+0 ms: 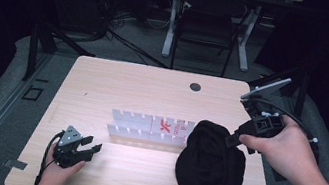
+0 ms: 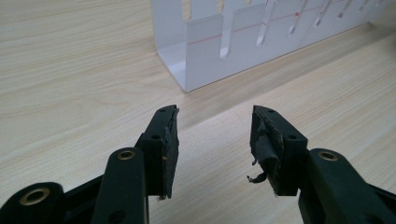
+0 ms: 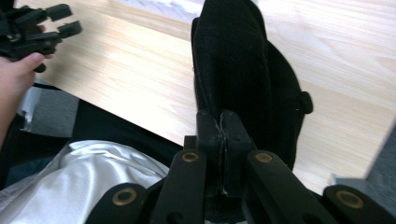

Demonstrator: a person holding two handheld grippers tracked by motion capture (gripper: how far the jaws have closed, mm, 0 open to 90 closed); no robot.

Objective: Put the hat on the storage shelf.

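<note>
The right gripper (image 1: 235, 139) is clamped tight on the top edge of the black cap (image 1: 211, 167), jaws pressed together with only cloth between them, and the cap hangs from that pinch down toward six o'clock, its lower part resting on the table (image 1: 152, 90) at the front right. The left gripper (image 1: 87, 146) waits at the front left, jaws spread wide and empty, the cap lying off at its three o'clock beyond the white slotted rack (image 1: 146, 126).
</note>
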